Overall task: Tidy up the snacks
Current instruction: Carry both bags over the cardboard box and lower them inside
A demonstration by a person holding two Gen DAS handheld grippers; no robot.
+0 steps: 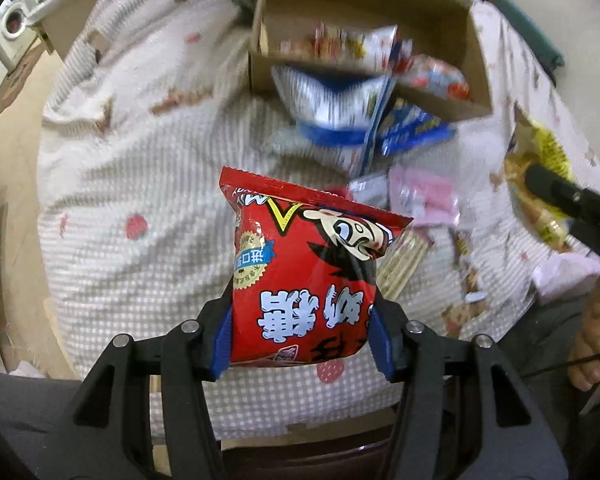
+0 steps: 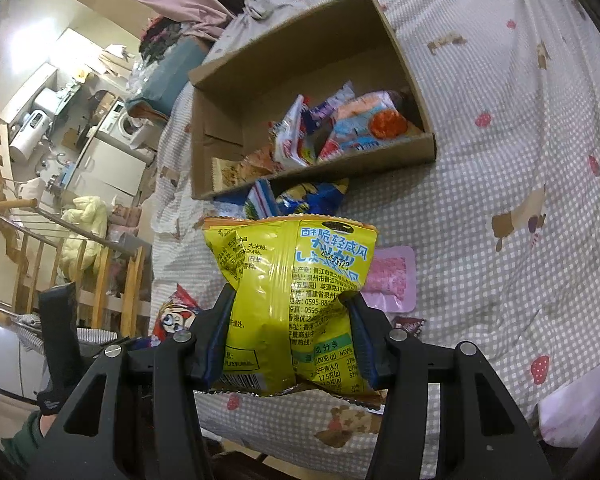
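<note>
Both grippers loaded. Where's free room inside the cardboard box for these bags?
Inside the brown cardboard box, the bare floor along the far wall and the left side is free. Its right near corner is crowded with the orange-and-white snack packets. Blue packets crowd the checked bedspread by its near wall.

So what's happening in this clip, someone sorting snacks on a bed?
Yes. A person holds a gripper in each hand above a checked bedspread. The left gripper is clamped on a red snack bag, the right gripper on a yellow snack bag. The cardboard box ahead already holds several packets; blue bags and a pink packet lie loose outside it.
</note>
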